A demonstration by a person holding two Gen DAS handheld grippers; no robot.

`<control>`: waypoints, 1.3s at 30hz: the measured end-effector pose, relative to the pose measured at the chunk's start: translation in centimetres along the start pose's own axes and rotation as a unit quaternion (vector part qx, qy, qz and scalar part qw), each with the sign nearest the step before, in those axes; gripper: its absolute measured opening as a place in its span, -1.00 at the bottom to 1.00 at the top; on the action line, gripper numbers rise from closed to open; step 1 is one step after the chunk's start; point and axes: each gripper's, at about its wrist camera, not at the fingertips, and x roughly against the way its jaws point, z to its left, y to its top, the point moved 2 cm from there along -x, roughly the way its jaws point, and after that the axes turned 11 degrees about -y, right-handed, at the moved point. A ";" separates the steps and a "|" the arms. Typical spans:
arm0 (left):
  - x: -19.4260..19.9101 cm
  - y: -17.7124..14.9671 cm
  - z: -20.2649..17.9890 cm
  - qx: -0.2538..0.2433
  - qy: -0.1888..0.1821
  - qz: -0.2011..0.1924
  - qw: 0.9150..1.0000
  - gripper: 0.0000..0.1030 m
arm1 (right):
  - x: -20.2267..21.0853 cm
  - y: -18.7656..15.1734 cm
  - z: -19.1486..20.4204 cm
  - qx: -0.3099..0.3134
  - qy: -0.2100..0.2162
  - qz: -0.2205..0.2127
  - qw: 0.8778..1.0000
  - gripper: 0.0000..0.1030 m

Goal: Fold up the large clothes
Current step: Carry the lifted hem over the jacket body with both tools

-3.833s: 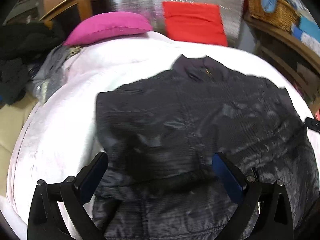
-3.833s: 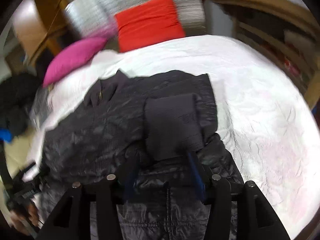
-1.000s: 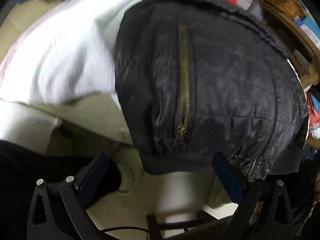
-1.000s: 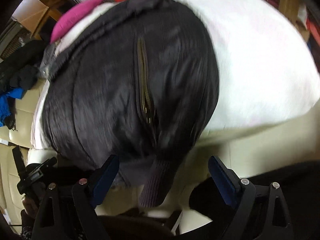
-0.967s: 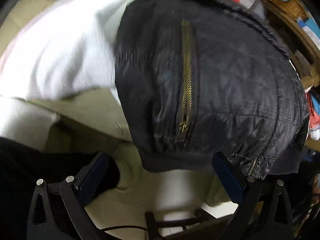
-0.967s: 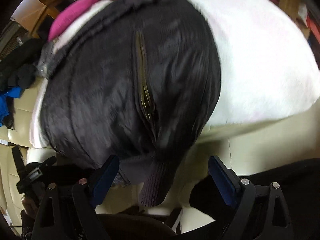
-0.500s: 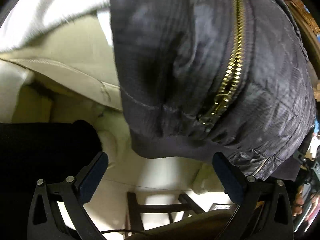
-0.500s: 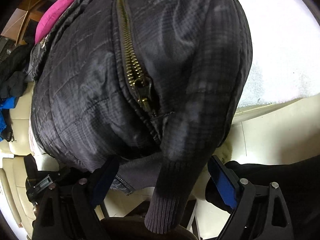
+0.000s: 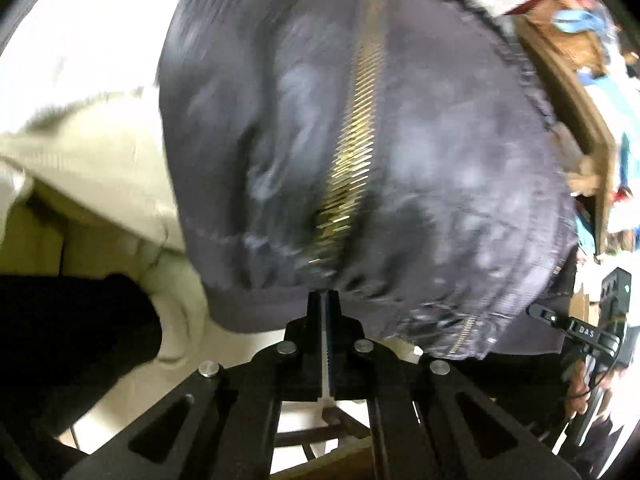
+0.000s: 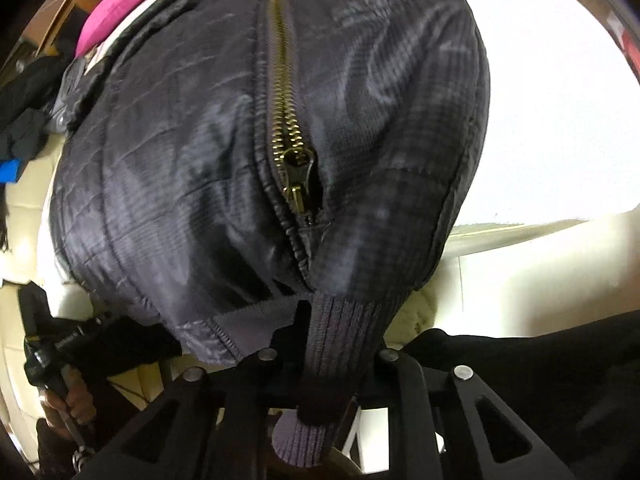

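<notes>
A dark quilted jacket with brass pocket zips lies on the white bedcover, its bottom edge hanging over the bed's near side. My left gripper is shut, its tips pinching the puckered hem below the zip. In the right wrist view the jacket fills the frame. Its ribbed sleeve cuff hangs down between the jaws of my right gripper. Those jaws are closing and press on the cuff and hem; the cuff hides the right fingertip.
A pink pillow and a heap of dark clothes lie at the far left of the bed. A wooden shelf stands to the right. The person's dark-clad legs are close against the cream bed side.
Both grippers had their jaws wide apart; now both have closed at the jacket's bottom edge. Both sank a little toward the hem, which looms larger.
</notes>
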 end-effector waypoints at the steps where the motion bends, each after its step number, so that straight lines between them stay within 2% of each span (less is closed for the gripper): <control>1: 0.4 0.0 -0.2 -0.004 0.006 -0.004 1.000 -0.98 | 0.6 -0.2 0.0 0.006 0.001 -0.004 1.000 -0.70; 3: 0.7 0.1 0.5 0.015 0.037 -0.003 0.999 -0.98 | 1.7 -0.6 0.3 0.017 0.008 -0.011 1.000 -0.71; 4: 0.5 0.1 1.9 0.046 0.047 0.004 0.998 -0.98 | 2.0 -0.8 0.5 0.021 0.009 -0.014 1.000 -0.71; 5: 0.2 0.0 2.6 0.064 0.052 0.010 0.997 -0.86 | 2.2 -1.0 0.6 0.022 0.009 -0.016 1.000 -0.71; 6: -0.1 -0.1 3.7 0.092 0.061 0.023 0.994 -0.41 | 2.2 -1.0 0.5 0.022 0.010 -0.015 1.000 -0.71; 7: -0.7 -0.4 4.8 0.124 0.066 0.040 0.989 -0.10 | 2.1 -1.0 0.4 0.022 0.010 -0.013 1.000 -0.71; 8: -0.8 -0.6 5.2 0.133 0.066 0.045 0.988 0.38 | 1.7 -1.0 0.3 0.023 0.008 -0.011 1.000 -0.71; 9: -1.1 -0.6 5.4 0.139 0.063 0.044 0.987 0.48 | 1.4 -0.9 0.5 0.022 0.006 -0.008 1.000 -0.70; 11: -1.5 -0.3 5.1 0.129 0.064 0.044 0.989 0.54 | 0.5 -0.9 0.5 0.020 0.006 -0.002 1.000 -0.70; 13: -2.9 -0.1 5.0 0.119 0.063 0.060 0.989 0.68 | 0.2 -0.6 0.8 0.019 0.005 0.000 1.000 -0.70; 16: -4.9 0.0 5.1 0.128 0.071 0.085 0.986 0.68 | -0.4 -0.6 0.6 0.016 0.007 0.003 1.000 -0.70; 18: -5.4 0.1 5.2 0.132 0.077 0.078 0.985 0.68 | -0.6 -0.7 0.5 0.017 0.009 0.003 1.000 -0.70; 20: -5.2 0.5 4.9 0.122 0.076 0.053 0.988 0.62 | -0.9 -0.7 0.5 0.016 0.009 0.004 1.000 -0.70; 22: -4.7 0.4 4.2 0.097 0.064 0.041 0.992 0.05 | -1.1 -0.7 0.4 0.015 0.007 0.004 1.000 -0.70; 23: -4.6 0.4 3.8 0.084 0.060 0.041 0.994 -0.35 | -0.9 -0.7 0.4 0.014 0.008 0.002 1.000 -0.70; 25: -4.2 0.2 3.5 0.077 0.054 0.034 0.995 -0.75 | -0.7 -0.8 0.3 0.012 0.008 0.000 1.000 -0.71; 26: -4.0 0.1 3.5 0.080 0.045 0.032 0.995 -0.82 | -0.7 -0.9 0.4 0.014 0.008 -0.003 1.000 -0.71; 29: -3.0 -0.3 3.4 0.089 0.012 0.029 0.996 -0.84 | 1.4 -1.0 0.5 0.024 0.004 -0.012 1.000 -0.71; 33: -1.3 -1.1 1.4 0.061 -0.013 0.034 0.997 -0.85 | 3.8 -1.3 1.0 0.041 0.007 -0.029 0.999 -0.72; 39: 2.2 -0.9 -1.8 0.013 -0.044 0.012 0.999 -0.85 | 7.8 -1.4 1.7 0.052 0.052 -0.060 0.996 -0.72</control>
